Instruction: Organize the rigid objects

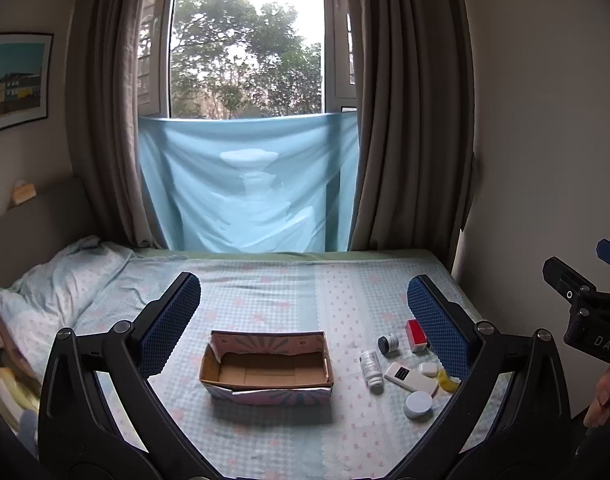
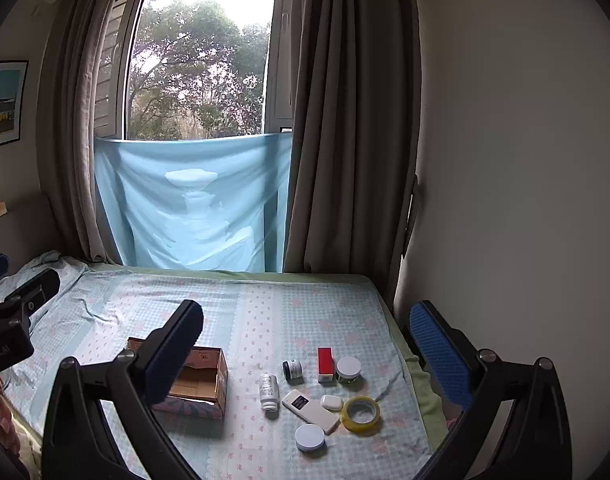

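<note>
An open, empty cardboard box sits on the bed; in the right wrist view the box is partly behind my left finger. To its right lie several small items: a white pill bottle, a dark jar, a red-and-white box, a white-lidded jar, a white remote, a small white case, a yellow tape roll and a round white lid. My left gripper is open above the box. My right gripper is open above the items. Both are empty.
The bed has a checked blue sheet, with a crumpled pillow at the left. A wall runs along the bed's right edge. Curtains and a blue cloth hang below the window at the far end.
</note>
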Motion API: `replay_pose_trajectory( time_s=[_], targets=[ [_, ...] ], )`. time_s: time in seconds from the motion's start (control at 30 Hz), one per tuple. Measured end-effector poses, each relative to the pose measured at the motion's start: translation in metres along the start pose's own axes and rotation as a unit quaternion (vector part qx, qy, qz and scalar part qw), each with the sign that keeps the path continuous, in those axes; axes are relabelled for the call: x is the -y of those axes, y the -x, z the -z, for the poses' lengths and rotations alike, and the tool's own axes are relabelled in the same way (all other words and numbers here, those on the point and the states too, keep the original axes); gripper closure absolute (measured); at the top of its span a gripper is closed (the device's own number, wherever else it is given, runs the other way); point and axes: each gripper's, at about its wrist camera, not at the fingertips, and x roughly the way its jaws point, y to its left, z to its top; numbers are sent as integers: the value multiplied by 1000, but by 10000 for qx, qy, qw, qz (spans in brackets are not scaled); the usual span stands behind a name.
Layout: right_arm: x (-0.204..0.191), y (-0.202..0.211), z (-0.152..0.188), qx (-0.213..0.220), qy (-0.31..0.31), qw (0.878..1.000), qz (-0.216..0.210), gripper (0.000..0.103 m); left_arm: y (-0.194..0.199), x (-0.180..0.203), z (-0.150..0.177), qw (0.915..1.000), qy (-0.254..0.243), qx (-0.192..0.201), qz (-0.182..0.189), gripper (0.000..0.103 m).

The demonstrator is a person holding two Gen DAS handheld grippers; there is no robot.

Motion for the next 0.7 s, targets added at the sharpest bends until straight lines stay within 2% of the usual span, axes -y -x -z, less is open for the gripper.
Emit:
replay_pose_trajectory(
  time_s=[0.23, 0.7],
  targets=[
    [0, 1, -2, 13, 9, 10000, 3, 0, 4, -2, 0, 9995, 108, 82, -295, 0],
    [2, 5, 0, 116, 44, 9999, -12, 0, 10, 0, -1, 9979, 230, 206, -575, 0]
  ],
)
